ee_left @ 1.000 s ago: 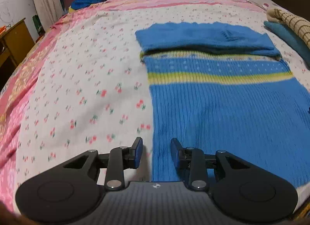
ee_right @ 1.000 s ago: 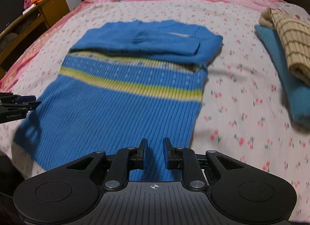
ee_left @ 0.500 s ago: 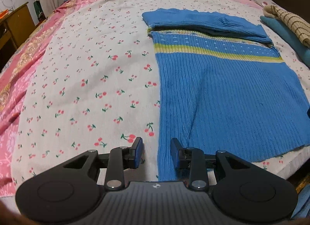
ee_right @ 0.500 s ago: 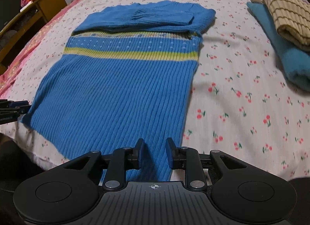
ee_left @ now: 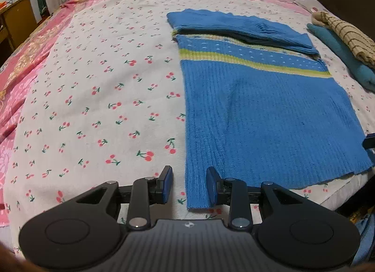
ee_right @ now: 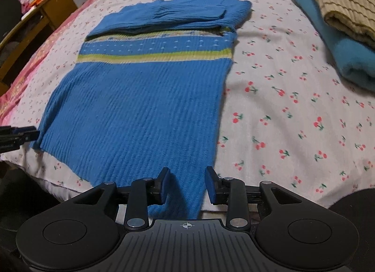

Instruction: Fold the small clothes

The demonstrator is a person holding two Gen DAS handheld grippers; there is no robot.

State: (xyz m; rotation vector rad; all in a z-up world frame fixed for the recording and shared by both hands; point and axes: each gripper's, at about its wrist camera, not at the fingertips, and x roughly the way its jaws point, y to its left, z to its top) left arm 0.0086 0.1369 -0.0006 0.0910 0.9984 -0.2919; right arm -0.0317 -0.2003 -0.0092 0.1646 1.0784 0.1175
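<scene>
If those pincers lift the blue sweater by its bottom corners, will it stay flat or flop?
The blue sweater would probably droop: it is ribbed knit lying limp on the bed. Its folded sleeves rest loose on top and may slide. It looks light and unlikely to slip.

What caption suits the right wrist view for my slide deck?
Open right gripper straddles the hem corner of a blue sweater spread on the cherry-print bedsheet.

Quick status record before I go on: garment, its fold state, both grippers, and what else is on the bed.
garment: blue sweater, flat on the cherry-print sheet
fold state: top part folded down over the striped band; lower body unfolded
left gripper: open, straddling the hem's left corner
right gripper: open, straddling the hem's right corner
other items: folded teal garment with beige striped garment stacked on it, to the right
</scene>
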